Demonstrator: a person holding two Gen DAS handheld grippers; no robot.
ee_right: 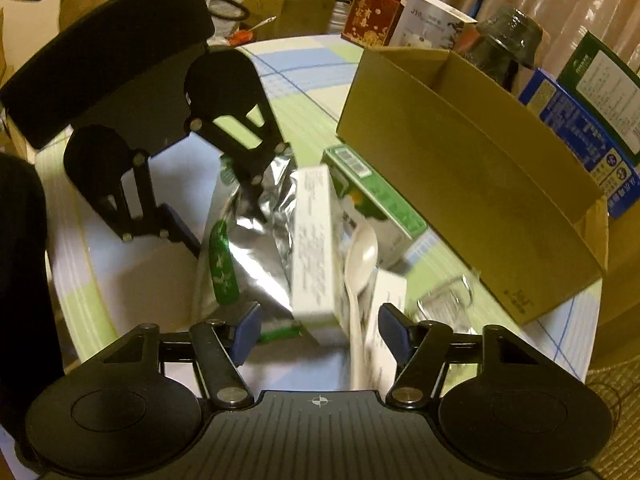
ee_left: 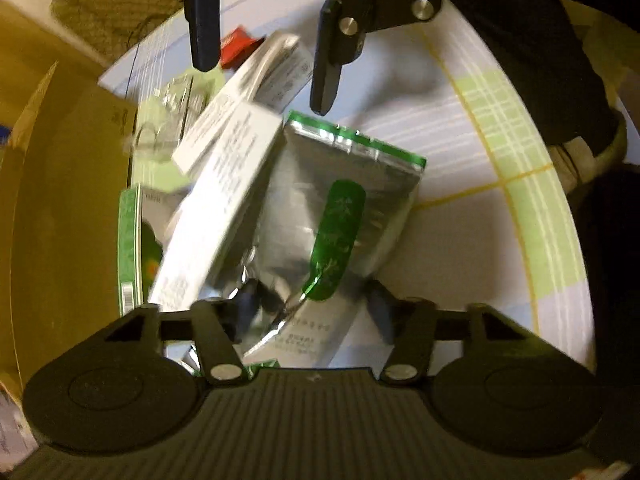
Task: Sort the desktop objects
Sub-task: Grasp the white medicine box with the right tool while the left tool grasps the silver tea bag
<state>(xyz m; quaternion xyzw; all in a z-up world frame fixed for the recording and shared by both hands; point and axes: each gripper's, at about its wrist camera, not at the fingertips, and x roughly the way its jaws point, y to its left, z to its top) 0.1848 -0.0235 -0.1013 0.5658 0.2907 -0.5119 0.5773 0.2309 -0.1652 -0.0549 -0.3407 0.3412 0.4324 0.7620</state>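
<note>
Left gripper (ee_left: 308, 312) sits low over the silver foil pouch (ee_left: 344, 208); jaws part-closed with the crumpled bottom corner of the pouch between them. Whether the pads actually press the foil I cannot tell: blur and glare hide the contact.

Right gripper (ee_right: 318, 330) hangs over the far end of the same heap, jaws apart, nothing clamped. White spoon (ee_right: 360, 256) and 1 long white box (ee_right: 314, 240) lie in its gap line; a second white box (ee_right: 386, 304) is just beside the right pad.

The pile: pouch, 2 white boxes, a green-edged carton (ee_right: 376, 196), a clear glass cup (ee_right: 448, 300), all overlapping or touching on the tabletop (ee_left: 480, 240), hard against the open cardboard box (ee_right: 460, 160).

Risks, as judged:
- Foil corner is slick and thin; a lift by it could slip or tear.
- The long white box leans on the pouch, so pulling the pouch would likely tip it and the spoon.
- The right jaws could close on spoon and box together.
- The glass cup is near the right jaw and could be knocked over.
- The 2 grippers face each other across 1 heap; collision is possible if both advance.

Room: bare cloth on the pouch's side away from the cardboard box, toward the tabletop edge. The box wall blocks the other side.
</note>
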